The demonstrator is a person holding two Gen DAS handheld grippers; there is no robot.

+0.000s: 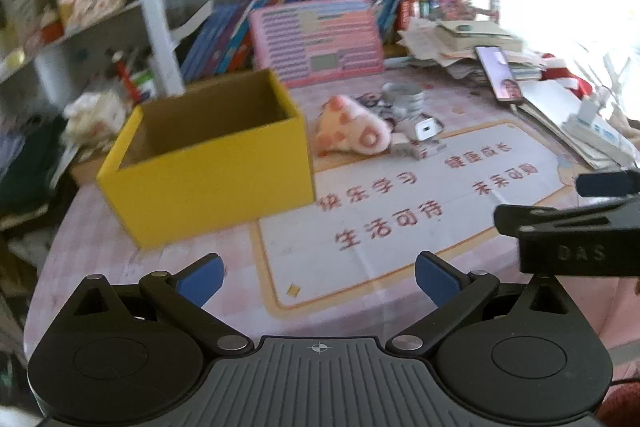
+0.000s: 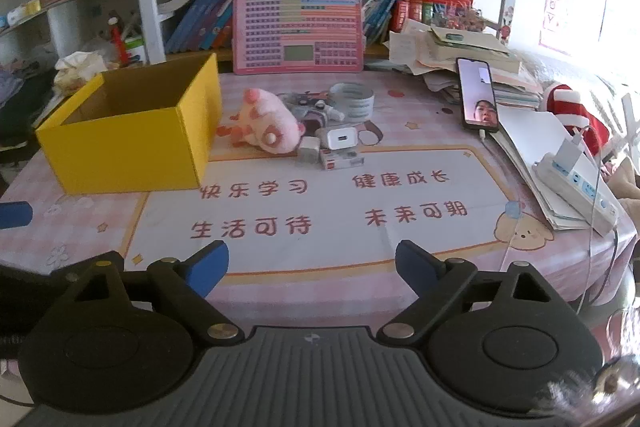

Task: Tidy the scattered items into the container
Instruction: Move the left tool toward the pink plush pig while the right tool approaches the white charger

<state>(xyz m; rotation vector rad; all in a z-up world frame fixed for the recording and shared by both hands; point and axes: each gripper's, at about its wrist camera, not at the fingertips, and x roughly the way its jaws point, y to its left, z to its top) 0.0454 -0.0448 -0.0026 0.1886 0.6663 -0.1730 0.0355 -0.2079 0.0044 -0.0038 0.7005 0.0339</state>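
Note:
An open yellow box [image 1: 208, 167] [image 2: 132, 143] stands on the left of the pink table mat, and what shows of its inside is bare brown card. Right of it lies a pink plush toy [image 1: 352, 129] [image 2: 266, 125]. Beside the toy sit a white charger cube [image 1: 426, 129] [image 2: 340, 139], a small flat packet [image 2: 342, 159] and a roll of tape [image 1: 404, 97] [image 2: 354, 99]. My left gripper [image 1: 318, 277] is open over the near table with nothing between its fingers. My right gripper [image 2: 312, 267] is open too, well short of the items.
A phone [image 2: 478, 95] leans on a stack of papers at the right, with a power strip [image 2: 576, 187] nearer the table's edge. A pink keyboard board [image 2: 298, 31] and rows of books stand behind on the shelf. The right gripper's body [image 1: 576, 239] shows beside the left one.

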